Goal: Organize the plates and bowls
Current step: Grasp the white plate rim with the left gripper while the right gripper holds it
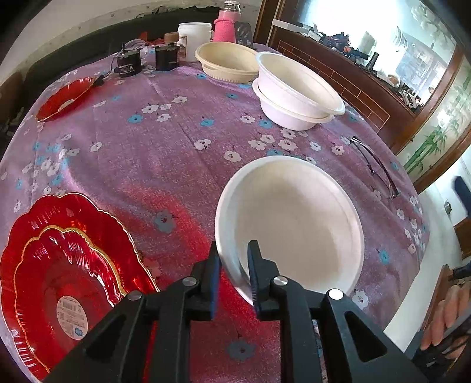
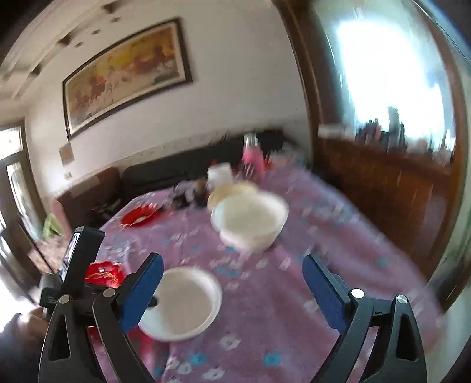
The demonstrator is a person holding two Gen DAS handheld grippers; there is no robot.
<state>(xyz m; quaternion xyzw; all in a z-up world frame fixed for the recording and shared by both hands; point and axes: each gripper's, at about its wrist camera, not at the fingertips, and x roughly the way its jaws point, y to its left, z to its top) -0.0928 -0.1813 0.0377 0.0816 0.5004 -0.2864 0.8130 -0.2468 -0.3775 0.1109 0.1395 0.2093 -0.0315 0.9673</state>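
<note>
A white bowl [image 1: 294, 224] sits on the purple flowered tablecloth [image 1: 164, 141]. My left gripper [image 1: 234, 256] has its near rim between its pads, and both seem to touch it. In the blurred right wrist view, the same bowl [image 2: 185, 300] lies low and left. My right gripper [image 2: 232, 259] hangs above the table, jaws wide open and empty. Two stacked white bowls [image 1: 294, 97] [image 2: 250, 224] stand farther back, with cream bowls [image 1: 226, 59] behind them. Two nested red plates [image 1: 64, 265] lie left of the held bowl. A lone red plate [image 1: 64, 97] lies far left.
Folded glasses [image 1: 374, 165] lie near the table's right edge. A white jar [image 1: 192, 38], a pink bottle [image 1: 226, 26] and black devices [image 1: 128, 63] crowd the far edge. A wooden cabinet [image 1: 338, 73] runs along the right. A person's hand [image 1: 447, 318] shows at lower right.
</note>
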